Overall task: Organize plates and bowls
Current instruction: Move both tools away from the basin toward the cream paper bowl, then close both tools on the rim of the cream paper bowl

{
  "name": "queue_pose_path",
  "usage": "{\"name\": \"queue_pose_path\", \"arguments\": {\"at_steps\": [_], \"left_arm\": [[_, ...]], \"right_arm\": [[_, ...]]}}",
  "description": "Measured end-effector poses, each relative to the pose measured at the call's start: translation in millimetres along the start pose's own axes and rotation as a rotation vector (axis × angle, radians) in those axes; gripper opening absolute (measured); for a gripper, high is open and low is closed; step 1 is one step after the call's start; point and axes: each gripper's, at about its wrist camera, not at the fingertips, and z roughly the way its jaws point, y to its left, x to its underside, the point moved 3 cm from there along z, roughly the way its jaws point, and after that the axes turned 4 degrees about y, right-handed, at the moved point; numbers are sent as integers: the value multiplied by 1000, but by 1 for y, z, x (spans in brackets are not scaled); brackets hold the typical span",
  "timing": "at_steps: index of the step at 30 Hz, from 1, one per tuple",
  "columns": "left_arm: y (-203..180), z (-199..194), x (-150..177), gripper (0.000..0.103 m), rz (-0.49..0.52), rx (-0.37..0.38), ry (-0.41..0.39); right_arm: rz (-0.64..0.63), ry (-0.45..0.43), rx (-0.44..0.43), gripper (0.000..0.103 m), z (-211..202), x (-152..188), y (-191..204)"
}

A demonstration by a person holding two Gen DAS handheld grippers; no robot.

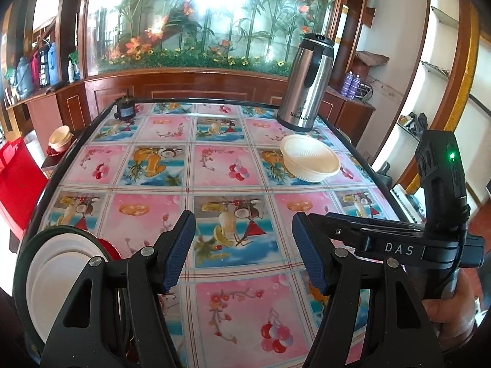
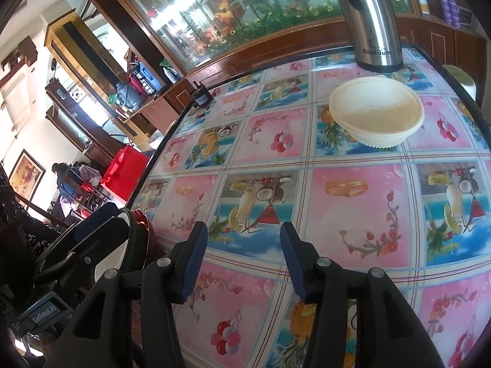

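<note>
A stack of cream bowls (image 1: pixel 310 159) sits at the far right of the table, also in the right wrist view (image 2: pixel 377 116). A stack of plates (image 1: pixel 58 273), white ones on a dark-rimmed one with a red rim behind, lies at the near left corner; its edge shows in the right wrist view (image 2: pixel 135 245). My left gripper (image 1: pixel 244 253) is open and empty above the table, just right of the plates. My right gripper (image 2: pixel 242 263) is open and empty, its body seen in the left wrist view (image 1: pixel 408 245).
A steel thermos jug (image 1: pixel 307 82) stands behind the bowls at the far right. A small black object (image 1: pixel 124 109) sits at the far left corner. A stool with small bowls (image 1: pixel 59 142) and a red chair (image 1: pixel 18 181) stand left of the table (image 1: pixel 214 159).
</note>
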Motion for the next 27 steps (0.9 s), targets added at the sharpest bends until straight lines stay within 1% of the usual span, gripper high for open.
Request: {"name": "queue_pose_path", "arguments": {"at_steps": [6,11,14,18,23,26,27], "left_arm": [[6,2,-3,66,-10,-11,1],[-1,18,-13,66,9,-13,27],[-12,40,-22,66,10,20,74],[-24,76,-38,66,-16,71,151],[-41,131,-57,66,-49,65,250],[-45,160,-63,66,-92,77,316],[-46,166,-65,66,-101,81,325]], "right_arm": [[1,-15,4,50,-3,-3,-1],[15,-19,40,50,-5,-9,-16],[37,-30,88,51,-12,-19,-37],[71,-45,160,53,-22,-36,-67],[122,-45,226,57,-28,-61,-102],[146,-31,231,60,-26,-76,-118],[153,-21,242,61,-24,-80,-123]]}}
